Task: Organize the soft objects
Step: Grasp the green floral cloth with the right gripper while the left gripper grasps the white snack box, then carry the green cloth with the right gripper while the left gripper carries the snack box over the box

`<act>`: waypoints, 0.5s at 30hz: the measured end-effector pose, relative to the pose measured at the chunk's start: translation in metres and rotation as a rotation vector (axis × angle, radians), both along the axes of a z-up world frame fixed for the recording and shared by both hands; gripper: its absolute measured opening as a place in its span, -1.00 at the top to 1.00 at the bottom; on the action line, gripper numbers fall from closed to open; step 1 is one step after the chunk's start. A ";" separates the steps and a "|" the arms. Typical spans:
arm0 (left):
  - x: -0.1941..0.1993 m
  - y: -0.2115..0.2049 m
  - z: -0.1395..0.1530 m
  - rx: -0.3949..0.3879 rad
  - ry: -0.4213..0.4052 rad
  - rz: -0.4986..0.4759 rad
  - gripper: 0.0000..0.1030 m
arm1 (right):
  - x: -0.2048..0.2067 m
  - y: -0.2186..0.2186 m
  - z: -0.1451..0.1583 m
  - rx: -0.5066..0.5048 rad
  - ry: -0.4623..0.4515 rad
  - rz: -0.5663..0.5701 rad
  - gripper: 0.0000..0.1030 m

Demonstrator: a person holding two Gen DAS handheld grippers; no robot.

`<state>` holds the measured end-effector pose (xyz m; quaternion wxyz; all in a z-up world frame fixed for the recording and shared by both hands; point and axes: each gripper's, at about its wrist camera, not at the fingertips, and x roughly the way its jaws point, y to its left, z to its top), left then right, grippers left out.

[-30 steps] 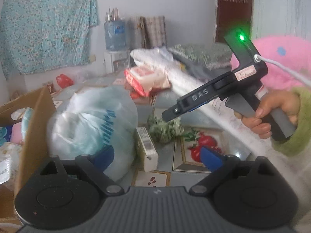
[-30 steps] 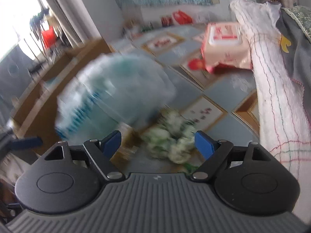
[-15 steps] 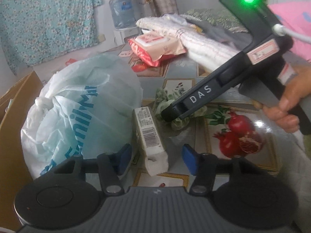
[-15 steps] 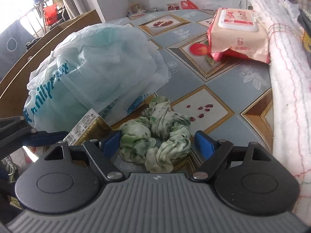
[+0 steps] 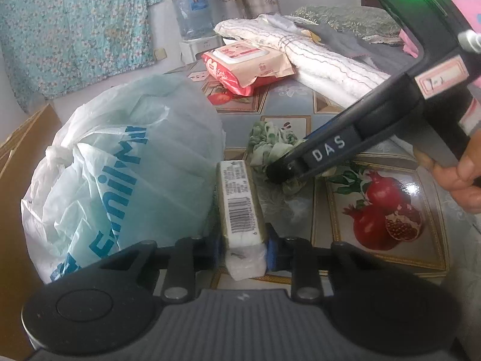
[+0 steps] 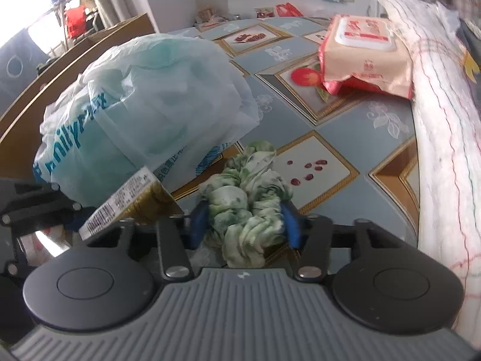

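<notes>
Both grippers have just been closing. The left gripper (image 5: pixel 243 248) pinches the near end of the slim gold-and-white tissue packet (image 5: pixel 240 207), which lies against the pale green plastic bag (image 5: pixel 129 162). The right gripper (image 6: pixel 245 222) squeezes the crumpled green-white cloth (image 6: pixel 249 207), just right of that bag. The long packet, held only at its end, may sag or twist out; a loose fold of cloth may slip.

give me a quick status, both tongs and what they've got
Left tongs just closed on tissue pack. Right tongs just closed on green scrunchie. Plastic bag crowds the pack.
</notes>
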<state>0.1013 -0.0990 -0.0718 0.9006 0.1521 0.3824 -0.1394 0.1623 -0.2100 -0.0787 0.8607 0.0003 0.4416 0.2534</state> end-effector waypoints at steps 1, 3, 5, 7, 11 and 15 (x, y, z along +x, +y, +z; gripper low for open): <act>-0.001 0.000 0.001 -0.003 -0.004 -0.005 0.47 | 0.000 -0.002 0.000 0.011 0.010 -0.010 0.26; -0.006 -0.001 0.004 -0.005 -0.021 -0.015 0.48 | -0.001 -0.009 0.001 0.043 0.041 -0.034 0.34; -0.011 0.000 0.007 -0.010 -0.039 -0.020 0.48 | -0.004 -0.016 0.002 0.074 0.070 -0.059 0.36; -0.015 0.002 0.011 -0.022 -0.051 -0.022 0.48 | -0.007 -0.021 0.003 0.094 0.087 -0.079 0.38; -0.023 0.006 0.019 -0.051 -0.070 -0.021 0.49 | -0.020 -0.030 0.012 0.121 0.096 -0.112 0.39; -0.033 0.013 0.029 -0.094 -0.090 -0.018 0.49 | -0.032 -0.036 0.026 0.159 0.091 -0.126 0.39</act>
